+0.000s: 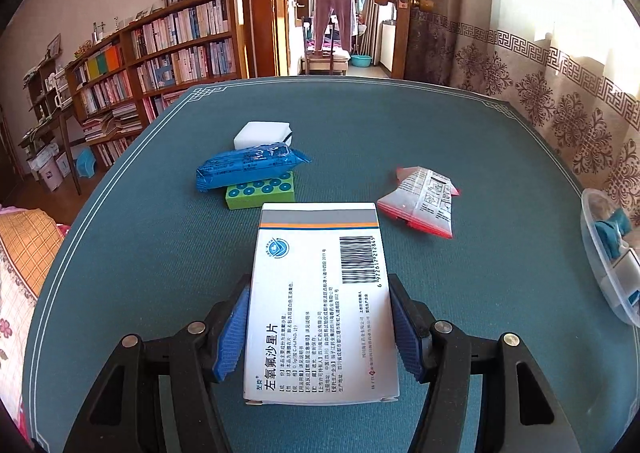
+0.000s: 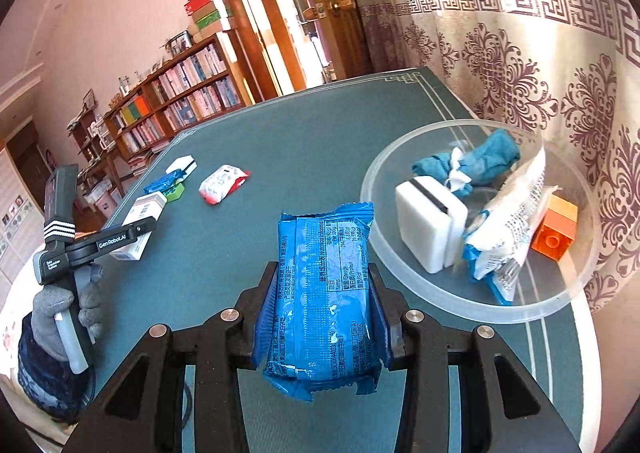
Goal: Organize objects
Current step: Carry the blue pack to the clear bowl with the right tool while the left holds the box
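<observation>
My left gripper (image 1: pixel 320 317) is shut on a white medicine box (image 1: pixel 320 293), held over the teal table mat (image 1: pixel 160 253); both show in the right wrist view, with the box (image 2: pixel 140 221) at the left. My right gripper (image 2: pixel 322 293) is shut on a blue snack packet (image 2: pixel 324 301), just left of a clear round bowl (image 2: pixel 400 157). The bowl holds a white sponge (image 2: pixel 428 225), a teal cloth (image 2: pixel 480 163), a white-and-blue packet (image 2: pixel 508 213) and an orange block (image 2: pixel 556 229). On the mat lie another blue packet (image 1: pixel 248 165) on a green block (image 1: pixel 260 193), a white sponge (image 1: pixel 262 135) and a red-edged packet (image 1: pixel 424 201).
The bowl's edge (image 1: pixel 600 253) shows at the right in the left wrist view. A patterned curtain (image 2: pixel 540 73) hangs behind the table's right side. A bookshelf (image 1: pixel 160 61) and an open doorway (image 1: pixel 340 13) stand beyond the far edge.
</observation>
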Tool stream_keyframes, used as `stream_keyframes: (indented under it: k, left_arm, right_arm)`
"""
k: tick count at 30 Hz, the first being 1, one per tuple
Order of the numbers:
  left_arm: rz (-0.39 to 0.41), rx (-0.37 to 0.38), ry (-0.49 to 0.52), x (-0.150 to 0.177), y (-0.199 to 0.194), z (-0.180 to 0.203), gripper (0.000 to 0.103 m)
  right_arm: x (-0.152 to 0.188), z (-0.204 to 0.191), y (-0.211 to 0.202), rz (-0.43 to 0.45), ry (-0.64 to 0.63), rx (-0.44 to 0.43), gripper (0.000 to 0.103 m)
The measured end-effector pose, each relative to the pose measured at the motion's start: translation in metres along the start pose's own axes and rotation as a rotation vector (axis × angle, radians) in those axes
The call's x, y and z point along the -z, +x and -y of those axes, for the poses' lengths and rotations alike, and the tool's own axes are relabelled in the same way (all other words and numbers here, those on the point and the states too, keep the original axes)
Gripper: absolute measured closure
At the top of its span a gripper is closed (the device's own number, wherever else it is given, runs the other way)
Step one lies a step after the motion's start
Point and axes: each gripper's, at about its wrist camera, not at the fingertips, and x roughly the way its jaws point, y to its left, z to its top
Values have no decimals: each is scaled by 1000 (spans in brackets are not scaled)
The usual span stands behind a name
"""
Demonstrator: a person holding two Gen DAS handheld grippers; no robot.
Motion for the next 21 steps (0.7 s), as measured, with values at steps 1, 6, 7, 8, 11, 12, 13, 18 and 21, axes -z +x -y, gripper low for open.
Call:
stream_keyframes:
  k: [1,6,7,8,11,12,13,18,21]
  left_arm:
    - [-1,5,6,0,0,3,37]
    - [-9,36,29,0,0,17,37]
    - [-10,40,33,1,0,20,37]
    - [-11,44,38,1,0,23,37]
    - [-13,55,52,1,0,29,37]
    - [-13,58,55,1,0,31,37]
    - [-13,61,58,1,0,33,37]
    - [-15,75,72,3,-2,38,37]
    - [-16,81,80,4,-2,40,37]
  right_arm:
    - [0,3,-3,6,10,8,61]
    - [-2,25,-18,46,68,54,61]
    - [-3,30,-21,57,81,68,61]
    - [-4,34,-25,69,94,82,61]
    - [-7,53,-33,101,156,125,61]
    - [-8,60,-36,113,179,143,61]
    - [-9,66,-38,124,201,162,61]
    - [-11,97,-40,151,308,259,61]
    - [-12,111,-34,145,348,299,61]
